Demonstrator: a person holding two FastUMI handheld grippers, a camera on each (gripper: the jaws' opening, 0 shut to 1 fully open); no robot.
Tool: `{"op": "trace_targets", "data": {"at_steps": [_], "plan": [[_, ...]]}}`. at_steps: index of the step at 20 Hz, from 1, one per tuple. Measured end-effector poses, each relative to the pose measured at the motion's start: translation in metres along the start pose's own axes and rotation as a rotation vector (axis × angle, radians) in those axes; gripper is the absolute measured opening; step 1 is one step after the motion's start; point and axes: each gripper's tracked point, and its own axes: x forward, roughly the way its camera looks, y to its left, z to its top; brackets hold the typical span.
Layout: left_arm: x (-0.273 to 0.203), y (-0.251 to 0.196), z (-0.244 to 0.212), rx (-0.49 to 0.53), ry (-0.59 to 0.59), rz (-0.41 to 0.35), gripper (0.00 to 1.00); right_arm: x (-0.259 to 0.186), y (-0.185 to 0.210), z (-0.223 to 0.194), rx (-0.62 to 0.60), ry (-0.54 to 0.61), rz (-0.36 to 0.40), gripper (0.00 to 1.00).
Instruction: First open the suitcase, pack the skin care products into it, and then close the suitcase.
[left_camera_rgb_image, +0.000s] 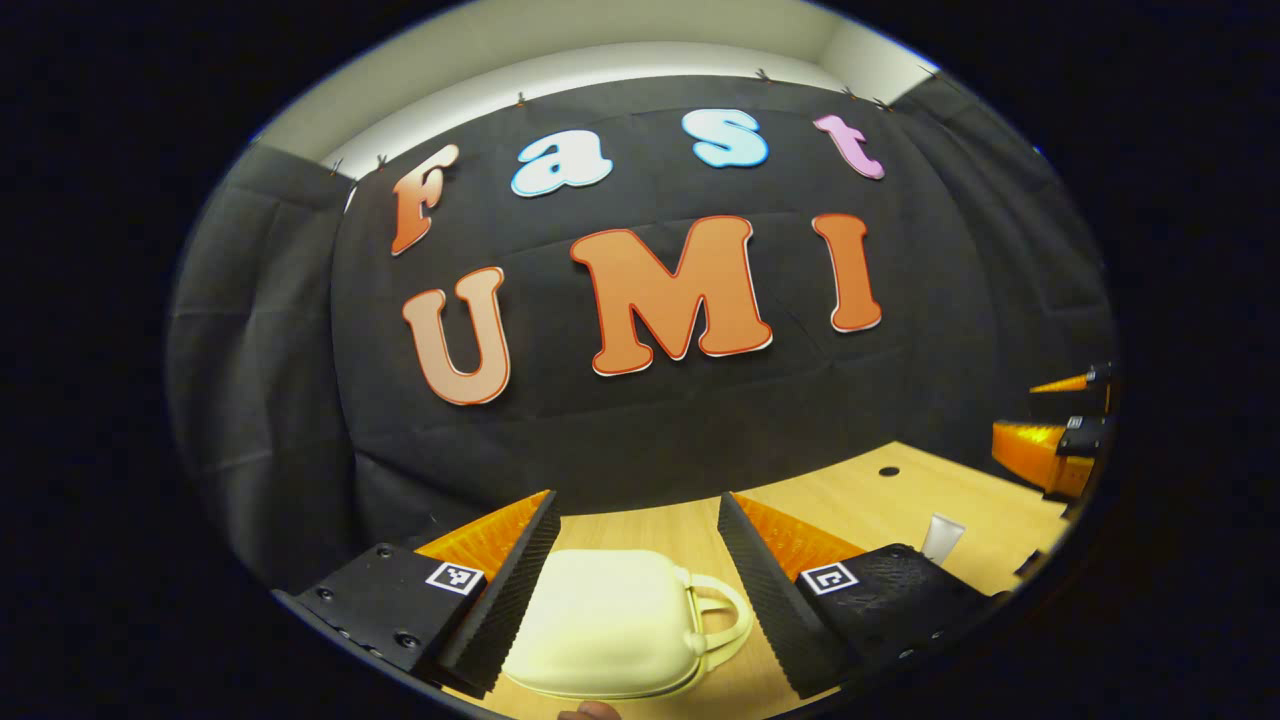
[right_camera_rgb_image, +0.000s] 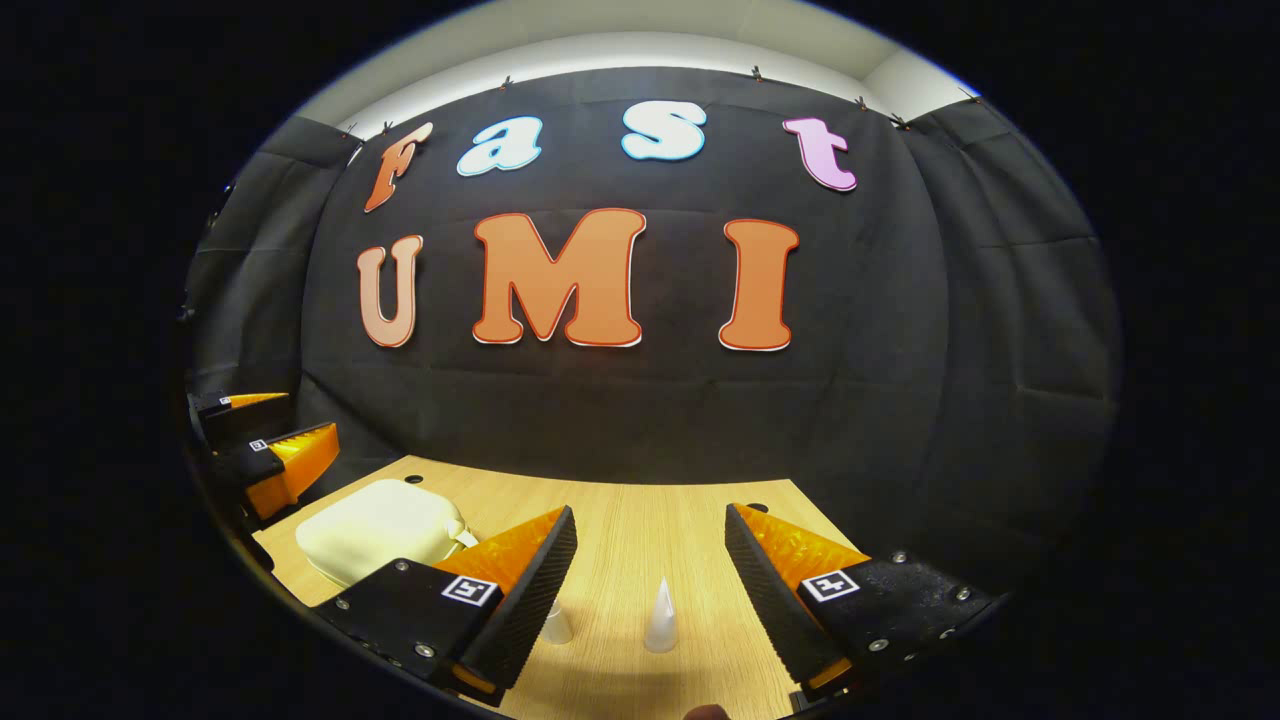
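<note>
Cream plastic, rounded corners, one looped carry handle: the small suitcase (left_camera_rgb_image: 610, 620) lies flat and shut on the wooden table (left_camera_rgb_image: 900, 500), handle turned toward my right side. In the left gripper view it sits framed between the fingers of my left gripper (left_camera_rgb_image: 635, 590), which I hold spread wide above and short of it, touching nothing. I judge this the lining-up stage for opening the lid; no seam or latch is readable from here, so I cannot tell where the lid splits.

In the right gripper view the skin care products stand on the table ahead of my right gripper (right_camera_rgb_image: 650, 590): a white tube (right_camera_rgb_image: 660, 618) upright on its cap, tapering to a point, between the fingers but beyond their tips, and a second white tube (right_camera_rgb_image: 556, 624) partly hidden behind my left-hand finger (right_camera_rgb_image: 530, 590). That gripper is also wide apart and holds nothing. Standing them upright probably keeps them easy to pinch from the side.

Suitcase and tubes are near each other, suitcase to the left of the tubes. Each view catches the other gripper at its edge, so the two tools flank the work. Nothing is packed yet; the opening step is still to do. Risk noted: the light case may slide when the lid is pried with one tool only.
</note>
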Motion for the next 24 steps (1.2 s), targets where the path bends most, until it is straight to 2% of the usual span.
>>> {"op": "trace_targets", "data": {"at_steps": [3, 13, 19, 24], "plan": [[-0.001, -0.023, -0.015, 0.136, 0.018, -0.043, 0.99, -0.001, -0.011, -0.016, 0.020, 0.038, -0.020, 0.95], [0.019, -0.088, -0.130, 0.565, 0.174, -0.182, 0.99, -0.004, -0.064, -0.061, 0.019, 0.139, -0.117, 0.95], [0.036, -0.095, -0.198, 0.707, 0.293, -0.203, 0.99, 0.001, -0.084, -0.079, 0.032, 0.187, -0.160, 0.95], [0.060, -0.091, -0.218, 0.760, 0.343, -0.173, 0.99, 0.005, -0.102, -0.097, 0.053, 0.230, -0.192, 0.95]]}}
